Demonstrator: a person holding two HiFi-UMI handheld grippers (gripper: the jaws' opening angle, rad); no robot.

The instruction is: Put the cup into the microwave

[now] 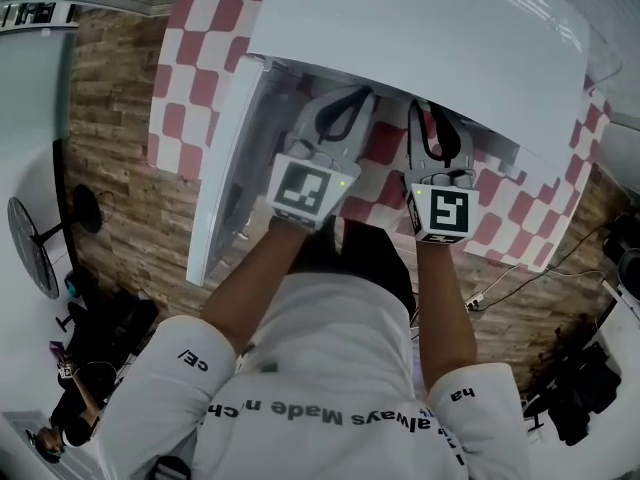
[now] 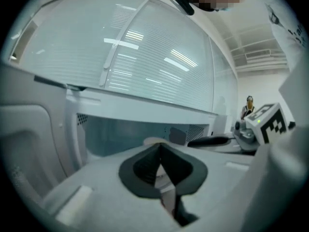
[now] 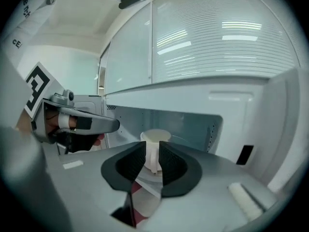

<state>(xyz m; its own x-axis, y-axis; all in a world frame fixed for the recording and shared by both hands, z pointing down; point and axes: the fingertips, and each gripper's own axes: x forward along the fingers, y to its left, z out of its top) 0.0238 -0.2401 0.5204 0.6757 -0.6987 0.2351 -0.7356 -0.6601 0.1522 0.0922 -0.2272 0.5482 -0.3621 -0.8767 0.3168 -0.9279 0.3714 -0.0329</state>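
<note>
A white cup [image 3: 155,138] stands inside the white microwave's [image 1: 420,38] open cavity [image 3: 193,122]. My right gripper [image 3: 152,154] reaches into the cavity, and its dark pads are closed on the cup's handle. In the head view the right gripper [image 1: 428,108] points into the oven mouth, and the cup is hidden there. My left gripper [image 1: 345,103] hovers just to its left at the cavity opening. Its jaws [image 2: 160,149] meet at the tips with nothing between them. The oven door [image 1: 225,178] hangs open at the left.
The microwave sits on a red-and-white checked cloth [image 1: 200,28]. The open door blocks the left side. The control panel [image 3: 270,129] is on the right of the cavity. A fan [image 1: 40,233] and cables [image 1: 490,293] lie on the wooden floor.
</note>
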